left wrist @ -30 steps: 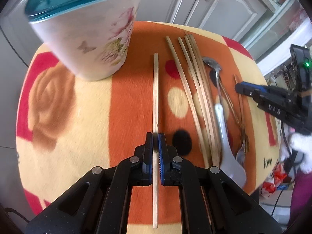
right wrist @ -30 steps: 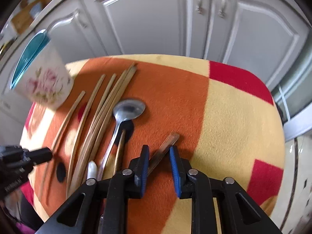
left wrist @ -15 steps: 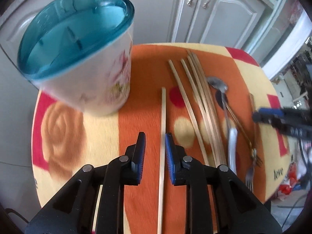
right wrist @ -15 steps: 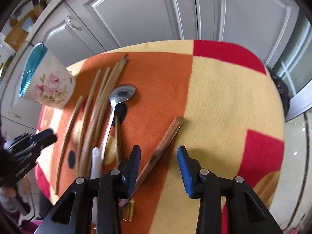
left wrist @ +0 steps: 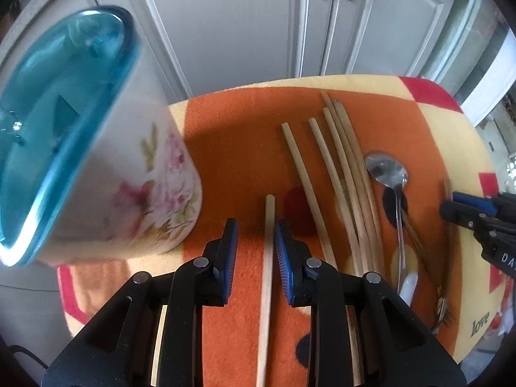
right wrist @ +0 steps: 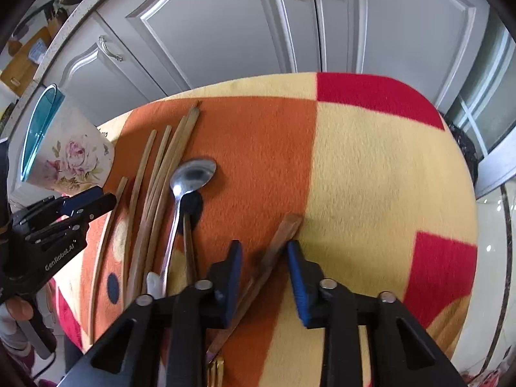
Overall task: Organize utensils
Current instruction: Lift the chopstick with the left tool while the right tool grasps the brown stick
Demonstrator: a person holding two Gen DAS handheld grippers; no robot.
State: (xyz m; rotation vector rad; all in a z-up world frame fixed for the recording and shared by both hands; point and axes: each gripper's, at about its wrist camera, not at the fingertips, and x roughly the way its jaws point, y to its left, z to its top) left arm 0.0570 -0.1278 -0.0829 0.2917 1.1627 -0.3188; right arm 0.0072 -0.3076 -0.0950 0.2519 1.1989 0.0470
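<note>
A single pale chopstick (left wrist: 267, 274) lies flat on the blanket between the jaws of my left gripper (left wrist: 256, 246). The jaws are opening, and the pads stand clear of it. My left gripper (right wrist: 103, 196) also shows at the left of the right wrist view. My right gripper (right wrist: 264, 267) straddles the brown wooden handle of a fork (right wrist: 277, 245). Its jaws are closing and do not pinch the handle. A floral cup (left wrist: 145, 193) with a teal inside stands close on the left. Several chopsticks (left wrist: 348, 193) and a metal spoon (left wrist: 387, 169) lie between the two grippers.
The small round table wears an orange, yellow and red blanket (right wrist: 371, 167). Grey cabinet doors (right wrist: 225, 32) rise just behind its far edge. The yellow and red right half of the blanket holds nothing. A gloved hand (right wrist: 13, 319) holds the left gripper at the table's left edge.
My left gripper let go of the single chopstick, opened, and slid along it toward its far end and the cup. My right gripper opened wider around the fork handle, then narrowed again.
</note>
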